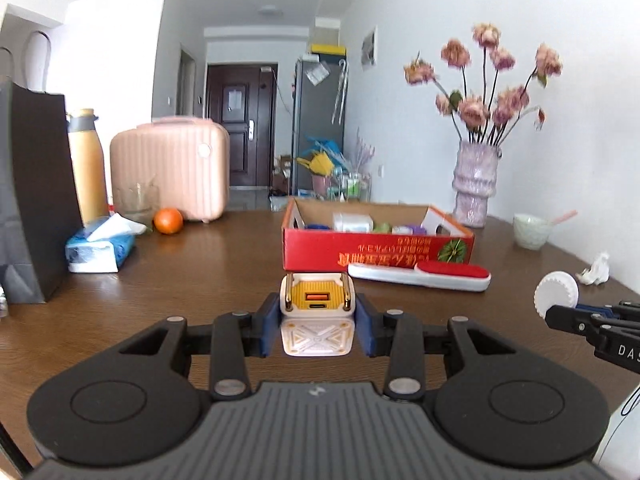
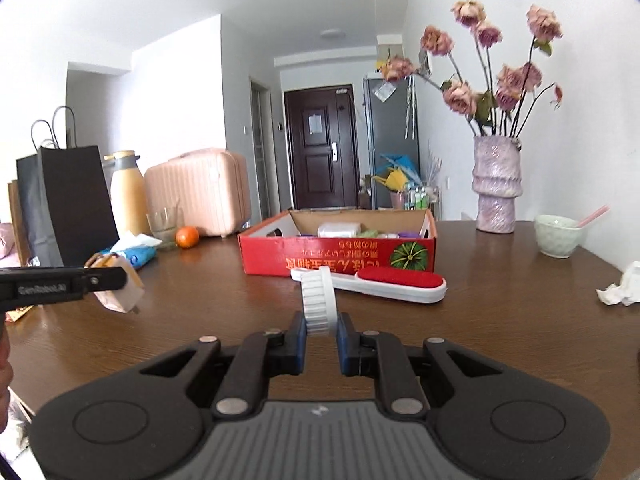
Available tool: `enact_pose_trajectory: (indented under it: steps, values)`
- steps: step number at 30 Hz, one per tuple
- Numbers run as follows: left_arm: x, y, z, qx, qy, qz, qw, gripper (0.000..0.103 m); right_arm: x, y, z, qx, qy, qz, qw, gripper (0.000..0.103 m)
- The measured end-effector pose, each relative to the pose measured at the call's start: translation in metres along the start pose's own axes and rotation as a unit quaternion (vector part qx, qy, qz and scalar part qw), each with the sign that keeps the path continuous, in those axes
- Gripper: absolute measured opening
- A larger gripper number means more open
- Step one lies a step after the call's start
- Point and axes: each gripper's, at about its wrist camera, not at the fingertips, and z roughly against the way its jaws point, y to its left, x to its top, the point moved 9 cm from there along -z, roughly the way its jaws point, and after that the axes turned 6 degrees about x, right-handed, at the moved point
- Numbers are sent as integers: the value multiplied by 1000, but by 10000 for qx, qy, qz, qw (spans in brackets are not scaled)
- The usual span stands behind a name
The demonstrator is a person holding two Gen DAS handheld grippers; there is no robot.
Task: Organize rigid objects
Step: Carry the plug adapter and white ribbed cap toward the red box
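My left gripper (image 1: 317, 322) is shut on a white and yellow charger plug (image 1: 317, 312), held above the brown table (image 1: 200, 280) with its orange port facing forward. My right gripper (image 2: 322, 334) is shut on a white ribbed lid (image 2: 318, 300), gripped edge-on. From the left wrist view the lid (image 1: 556, 294) and right gripper (image 1: 568, 316) show at the right edge. From the right wrist view the left gripper (image 2: 108, 278) and the charger (image 2: 120, 292) show at the left. Ahead stands a red cardboard box (image 1: 376, 250) (image 2: 336, 256) with several small items inside.
A white and red lint brush (image 1: 420, 276) (image 2: 380, 286) lies in front of the box. A vase of pink flowers (image 1: 476, 184), a pale bowl (image 1: 530, 230), crumpled tissue (image 2: 620, 292), a pink case (image 1: 172, 168), an orange (image 1: 168, 221), a tissue pack (image 1: 100, 248), a yellow bottle (image 1: 86, 168) and a dark bag (image 1: 32, 200) ring the table.
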Motion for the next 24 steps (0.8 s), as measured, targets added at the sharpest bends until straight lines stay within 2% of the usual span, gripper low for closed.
enact_pose_trajectory:
  steps: [5, 12, 18, 24]
  values:
    - [0, 3, 42, -53, -349, -23, 9994, 39, 2, 10, 33, -29, -277, 20, 9996, 15]
    - [-9, 20, 78, 132, -481, 223, 9985, 39, 6, 27, 69, -45, -563, 211, 9982, 15]
    - [-1, 31, 82, 130, -627, 297, 9975, 39, 11, 34, 78, -25, -705, 289, 9971, 15]
    - [-8, 35, 71, 183, -453, 320, 9983, 39, 10, 30, 72, -88, -702, 219, 9973, 15]
